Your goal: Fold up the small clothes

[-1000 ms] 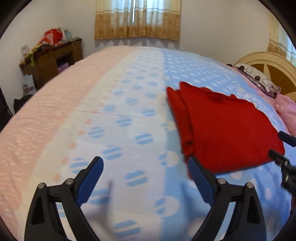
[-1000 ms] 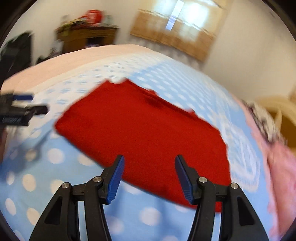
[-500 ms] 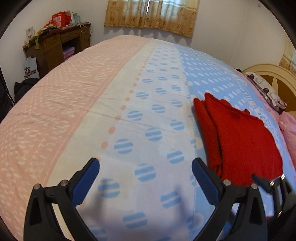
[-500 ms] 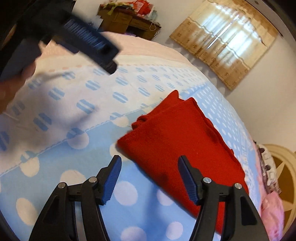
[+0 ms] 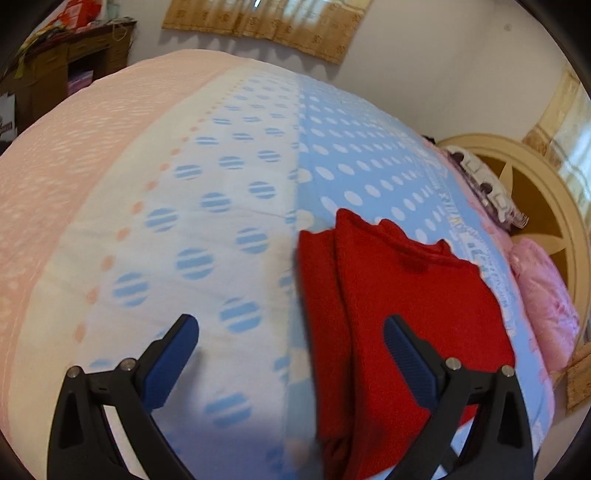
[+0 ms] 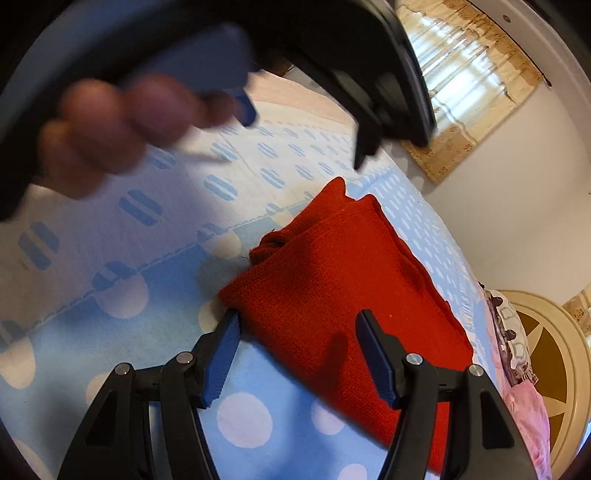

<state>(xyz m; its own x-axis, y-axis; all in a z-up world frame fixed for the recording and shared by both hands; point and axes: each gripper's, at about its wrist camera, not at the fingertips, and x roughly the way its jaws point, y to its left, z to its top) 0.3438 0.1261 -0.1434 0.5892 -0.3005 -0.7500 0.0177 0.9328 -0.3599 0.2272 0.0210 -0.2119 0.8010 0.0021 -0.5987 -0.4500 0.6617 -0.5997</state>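
A red folded garment (image 5: 406, 302) lies flat on the spotted bedspread (image 5: 207, 192), to the right of the middle. My left gripper (image 5: 290, 326) hovers open over the garment's left edge, nothing between its blue pads. In the right wrist view the same garment (image 6: 332, 288) fills the centre. My right gripper (image 6: 298, 319) is open, low over its near corner, with its left pad at the corner's tip and cloth lying between the jaws unpressed. The left gripper (image 6: 303, 136) and the hand (image 6: 110, 125) holding it pass blurred across the top of that view.
A round wooden headboard (image 5: 535, 192), a patterned pillow (image 5: 487, 184) and a pink pillow (image 5: 543, 295) lie to the right. A cluttered wooden desk (image 5: 74, 55) stands at the back left, curtains (image 5: 266, 22) behind the bed. The bedspread's pink side stretches left.
My left gripper swung right, over the garment's left edge, and now looms across the right wrist view. My right gripper rolled and sank to the garment's near corner.
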